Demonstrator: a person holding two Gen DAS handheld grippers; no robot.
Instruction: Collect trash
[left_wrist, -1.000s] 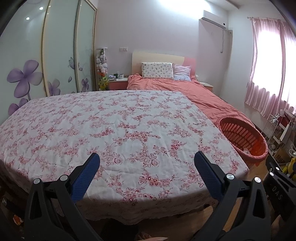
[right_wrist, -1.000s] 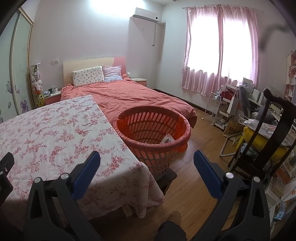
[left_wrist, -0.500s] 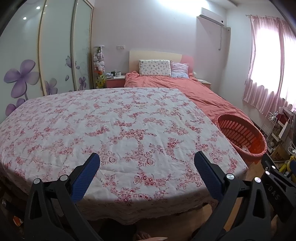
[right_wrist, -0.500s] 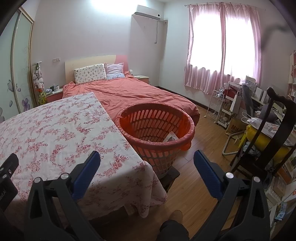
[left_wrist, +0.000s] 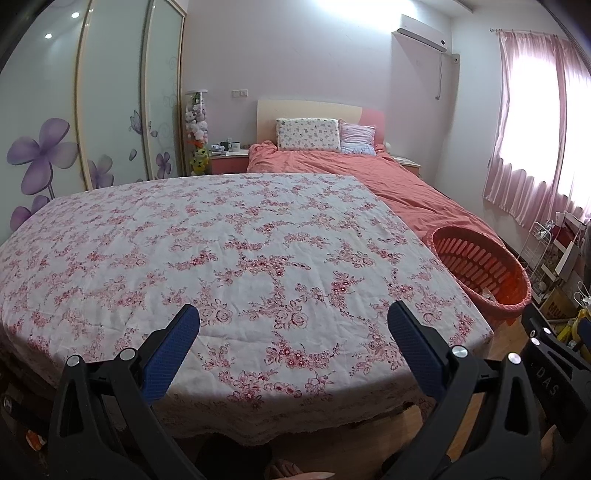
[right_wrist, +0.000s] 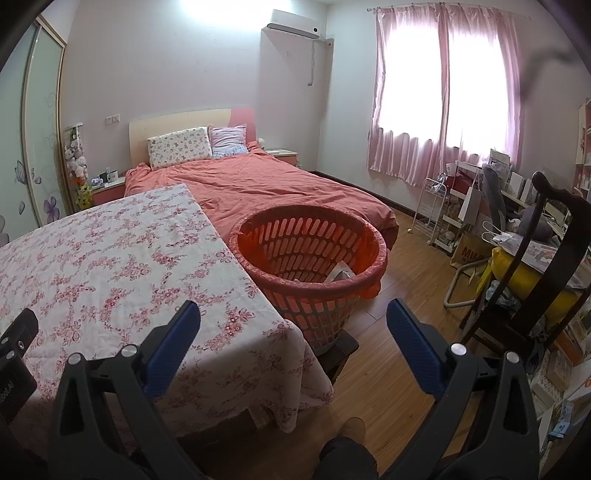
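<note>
**Nothing Left on the Table**

The table (left_wrist: 229, 251) with its flowery cloth looks bare. The orange basket (right_wrist: 310, 258) stands beside its right edge, with a pale scrap (right_wrist: 341, 273) inside. Both the left gripper (left_wrist: 293, 325) and right gripper (right_wrist: 293, 325) are wide apart, holding nothing. Swinging right could bump the basket over. The floor there has room.

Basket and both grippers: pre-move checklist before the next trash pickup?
1. Left gripper open, empty: ok.
2. Right gripper open, empty: ok.
3. Basket upright beside the table, mouth unobstructed: ok.
4. Trash left on the flowered tablecloth: none visible, ok.
5. Trash elsewhere, floor or under the table: cannot tell.
6. Basket has room: ok, only a pale scrap shows inside.
</note>
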